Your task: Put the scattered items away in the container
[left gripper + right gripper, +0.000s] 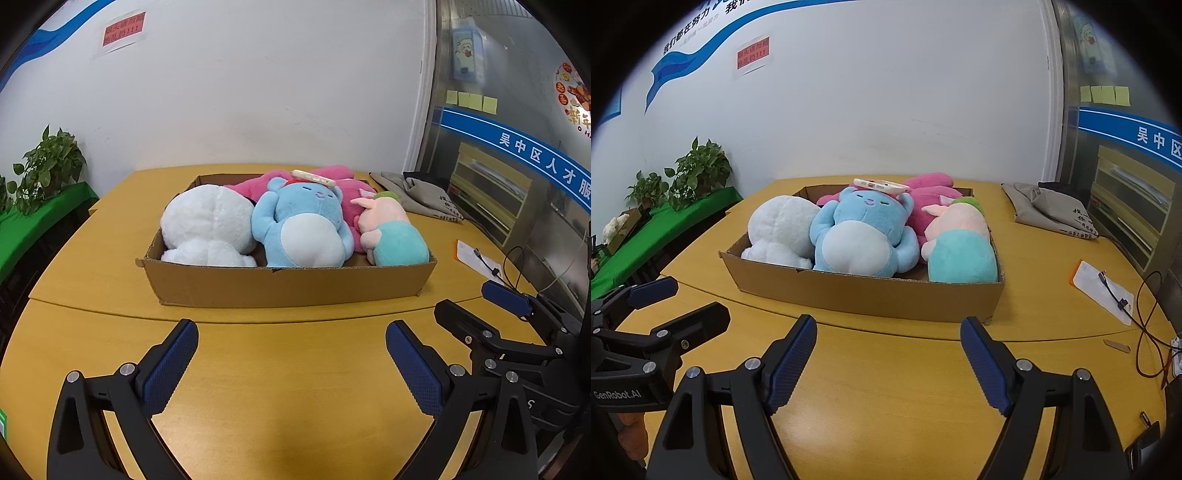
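The cardboard box (288, 286) sits on the yellow desk (280, 398), its long axis running left to right across both views, near wall facing the cameras. It is shallow, brown, open-topped, with a small tear in the near rim. Inside, side by side: a white plush (208, 225) at the left end, a blue plush (301, 221) lying belly-up with its head toward the far wall, a pink-and-teal plush (391, 236) at the right end, and a magenta plush (332, 181) lying behind them. A pale phone case (314, 179) rests on the blue plush's head. Both claws hover above the desk just short of the box, tilted downward toward it. The left claw (291, 365) stands wide open with nothing between its blue pads. The right claw (888, 363) is likewise spread and empty. A grey cloth bag (421, 194) lies beyond the box's right end, apart from it.
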The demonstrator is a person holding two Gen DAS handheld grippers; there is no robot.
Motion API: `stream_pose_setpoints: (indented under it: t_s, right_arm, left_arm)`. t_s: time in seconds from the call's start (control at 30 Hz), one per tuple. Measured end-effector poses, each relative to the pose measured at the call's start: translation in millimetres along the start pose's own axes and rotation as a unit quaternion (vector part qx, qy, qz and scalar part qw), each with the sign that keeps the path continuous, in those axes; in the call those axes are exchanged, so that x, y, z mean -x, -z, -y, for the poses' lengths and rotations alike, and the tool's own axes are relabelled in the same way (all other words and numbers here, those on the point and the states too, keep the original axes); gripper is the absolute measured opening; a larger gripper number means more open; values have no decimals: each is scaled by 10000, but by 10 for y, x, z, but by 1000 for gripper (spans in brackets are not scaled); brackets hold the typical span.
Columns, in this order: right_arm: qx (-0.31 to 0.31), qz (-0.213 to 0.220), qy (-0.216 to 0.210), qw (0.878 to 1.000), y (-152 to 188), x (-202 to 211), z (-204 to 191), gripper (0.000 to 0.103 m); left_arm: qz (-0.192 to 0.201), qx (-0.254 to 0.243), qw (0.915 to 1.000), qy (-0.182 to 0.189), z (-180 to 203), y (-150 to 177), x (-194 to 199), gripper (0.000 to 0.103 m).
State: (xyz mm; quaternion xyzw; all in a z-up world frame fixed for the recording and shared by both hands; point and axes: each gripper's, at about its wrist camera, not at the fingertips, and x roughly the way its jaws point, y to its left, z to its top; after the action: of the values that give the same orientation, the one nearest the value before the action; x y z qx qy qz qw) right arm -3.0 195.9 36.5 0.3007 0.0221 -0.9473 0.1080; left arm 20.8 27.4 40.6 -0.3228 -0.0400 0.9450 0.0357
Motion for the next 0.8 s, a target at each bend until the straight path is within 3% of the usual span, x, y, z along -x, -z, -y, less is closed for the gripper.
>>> stream_pose_setpoints:
  t_s: [0.43,0.8]
  right_arm:
    - [2,-45,196,9998,39,-5,24,80]
    - [-103,-22,262,9996,60,-74,-10,80]
  left_arm:
    - [21,-42,10000,85,20,37,-26,103]
    - [194,-209,9996,-76,44,61,40,103]
